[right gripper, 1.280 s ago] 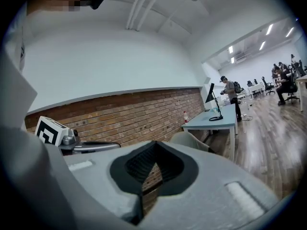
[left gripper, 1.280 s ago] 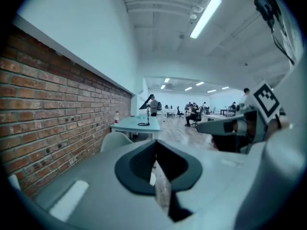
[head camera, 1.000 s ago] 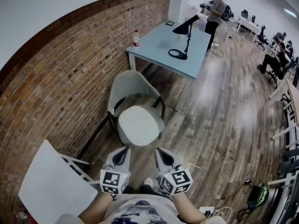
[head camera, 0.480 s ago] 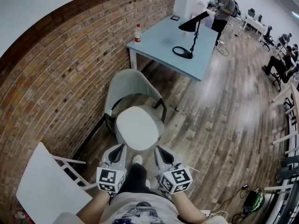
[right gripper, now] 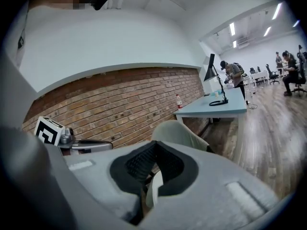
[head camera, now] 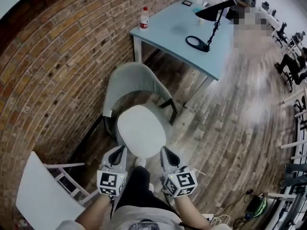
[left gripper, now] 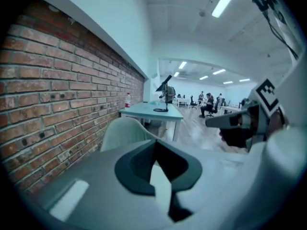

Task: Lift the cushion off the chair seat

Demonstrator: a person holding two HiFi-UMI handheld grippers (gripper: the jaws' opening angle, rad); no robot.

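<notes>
The white oval cushion lies on the grey chair seat just ahead of the left tongs and right tongs, both clenched and empty, with its long axis running away from the person and its near edge between them, neither nearer.

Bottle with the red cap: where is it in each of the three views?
Head view: bottle, top centre, on the table corner by the brick wall.
Left gripper view: left of centre, same corner.
Right gripper view: just right of centre.
Shared landmark: black desk lamp.
</notes>
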